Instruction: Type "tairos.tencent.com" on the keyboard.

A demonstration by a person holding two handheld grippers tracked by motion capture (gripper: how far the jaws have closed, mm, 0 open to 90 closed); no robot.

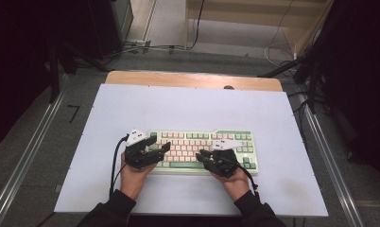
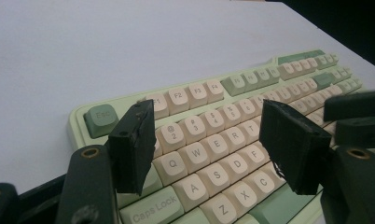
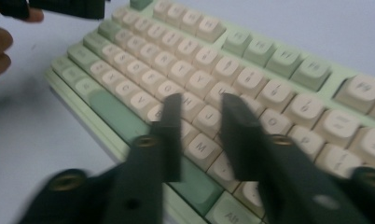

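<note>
Two dark sleeves are seen at the near edge of the table [image 1: 188,106], each hand carrying a gripper over the keyboard [image 1: 204,137]. The left gripper [image 1: 165,146] is held over the keyboard's left end, its jaws standing apart with nothing between them; in the left gripper view the gripper [image 2: 204,140] is poised above the letter rows, the W, E, S and D keys being seen in the gap, the Esc key [image 2: 101,119] beyond the left jaw and Caps Lock [image 2: 150,210] below it. No key is seen to be touched by the pads.

The right gripper [image 1: 202,154] is held over the middle of the keyboard's near edge, tips pointed toward the left one. In the right gripper view the gripper [image 3: 202,135] is blurred; its jaws are parted by a narrow gap, with nothing clamped, and lie over the J and M keys, the green spacebar [image 3: 129,123] running under the left jaw. Whether a key is pressed cannot be told. The keyboard lies flat on the table, under both pairs of jaws.
</note>
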